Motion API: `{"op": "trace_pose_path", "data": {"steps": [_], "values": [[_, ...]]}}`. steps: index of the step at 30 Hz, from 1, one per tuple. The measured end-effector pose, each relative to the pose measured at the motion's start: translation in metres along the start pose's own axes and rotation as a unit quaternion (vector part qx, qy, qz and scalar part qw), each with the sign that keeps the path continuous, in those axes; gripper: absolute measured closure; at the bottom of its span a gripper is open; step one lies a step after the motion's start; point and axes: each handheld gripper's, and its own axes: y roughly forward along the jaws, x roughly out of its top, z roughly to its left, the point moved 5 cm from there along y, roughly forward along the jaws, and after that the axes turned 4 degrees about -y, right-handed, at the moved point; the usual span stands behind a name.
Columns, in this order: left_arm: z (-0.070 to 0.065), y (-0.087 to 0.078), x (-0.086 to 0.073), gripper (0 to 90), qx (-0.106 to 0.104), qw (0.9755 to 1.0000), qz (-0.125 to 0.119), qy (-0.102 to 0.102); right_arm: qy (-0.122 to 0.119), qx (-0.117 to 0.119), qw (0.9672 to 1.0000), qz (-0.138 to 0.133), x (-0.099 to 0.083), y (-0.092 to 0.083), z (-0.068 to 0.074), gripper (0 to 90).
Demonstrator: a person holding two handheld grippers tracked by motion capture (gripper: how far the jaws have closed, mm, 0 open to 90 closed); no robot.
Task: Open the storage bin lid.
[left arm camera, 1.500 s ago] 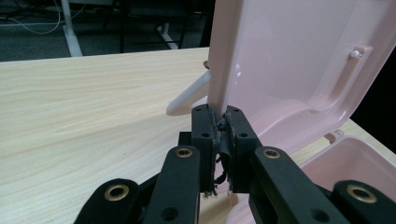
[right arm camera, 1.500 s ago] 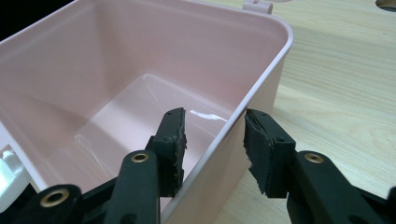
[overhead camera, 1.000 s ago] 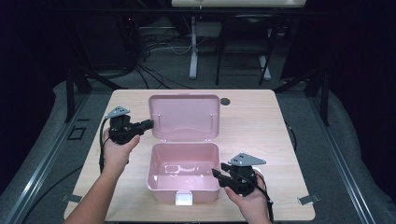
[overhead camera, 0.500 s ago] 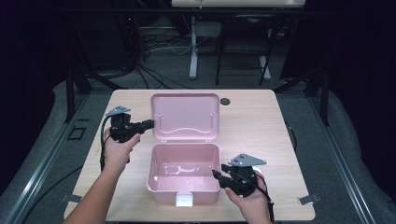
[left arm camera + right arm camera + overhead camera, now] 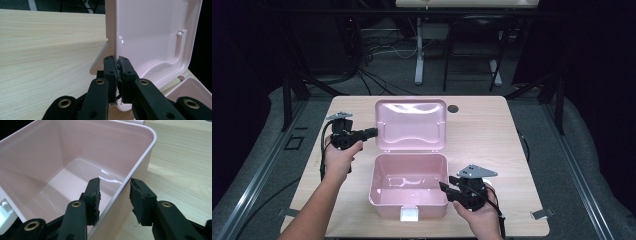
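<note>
A pink plastic box point(image 5: 379, 192) stands open in the middle of the wooden table point(image 5: 492, 135). Its lid point(image 5: 412, 125) is raised behind it, inner side facing me. My left gripper point(image 5: 373, 132) is shut on the lid's left edge; in the left gripper view its pads point(image 5: 111, 72) pinch the thin pink lid point(image 5: 150, 32). My right gripper point(image 5: 444, 186) is open and straddles the box's right wall point(image 5: 140, 157). One pad point(image 5: 95, 195) is inside the box, the other outside, with a gap on the outer side. The box is empty inside.
A white latch point(image 5: 409, 214) sticks out from the box's front wall. A dark round hole point(image 5: 453, 108) sits in the table behind the lid. Bare wood lies left and right of the box. Dark frames and cables stand beyond the far edge.
</note>
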Motion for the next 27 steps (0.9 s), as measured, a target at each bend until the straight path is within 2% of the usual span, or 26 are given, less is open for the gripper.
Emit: {"op": "trace_pose_path", "data": {"steps": [16,27], "values": [[0.0039,0.0050,0.0016,86.2,0.000,0.9996,0.018,-0.023,0.008,0.003,1.0000,0.001,-0.0002,0.0000,0.0000,60.5],[0.0061,0.0078,0.0027,86.1,0.003,0.9992,0.029,-0.029,0.009,0.003,1.0000,0.002,-0.0006,0.0004,0.0002,60.3]]}}
